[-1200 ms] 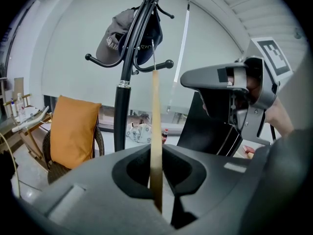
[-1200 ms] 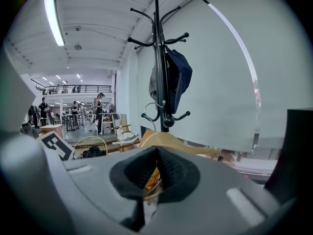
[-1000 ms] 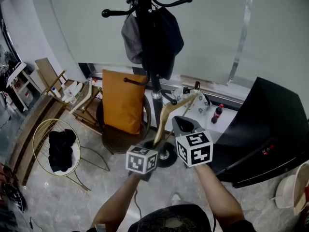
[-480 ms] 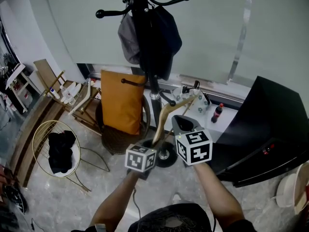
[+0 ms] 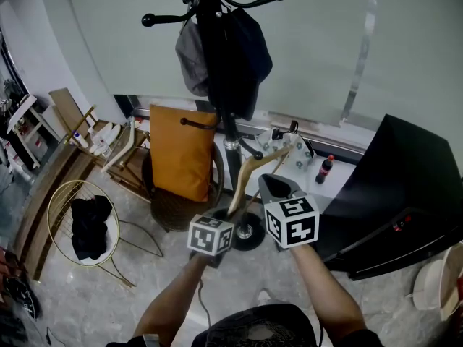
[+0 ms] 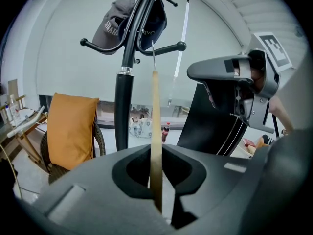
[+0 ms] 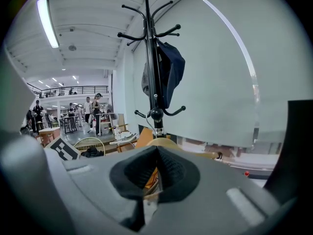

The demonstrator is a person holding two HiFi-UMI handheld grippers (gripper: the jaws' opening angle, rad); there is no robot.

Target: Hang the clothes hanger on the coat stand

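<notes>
My left gripper [image 5: 233,212] is shut on one end of a pale wooden clothes hanger [image 5: 255,166], which slants up and to the right in front of the black coat stand [image 5: 217,63]. In the left gripper view the hanger [image 6: 155,126] stands edge-on between the jaws of the left gripper [image 6: 156,153], and its metal hook [image 6: 152,53] sits close to a lower peg of the coat stand [image 6: 128,58]. My right gripper [image 5: 266,179] hovers just right of the hanger, shut and holding nothing. A grey cap [image 5: 189,56] and a dark garment [image 5: 244,49] hang on the stand.
An orange cushion [image 5: 181,154] leans on a wicker chair left of the stand's base. A gold wire basket [image 5: 59,201] holding black cloth stands at far left. A black cabinet [image 5: 391,194] fills the right, with a cola bottle [image 5: 325,169] beside it. People [image 7: 93,111] stand far off.
</notes>
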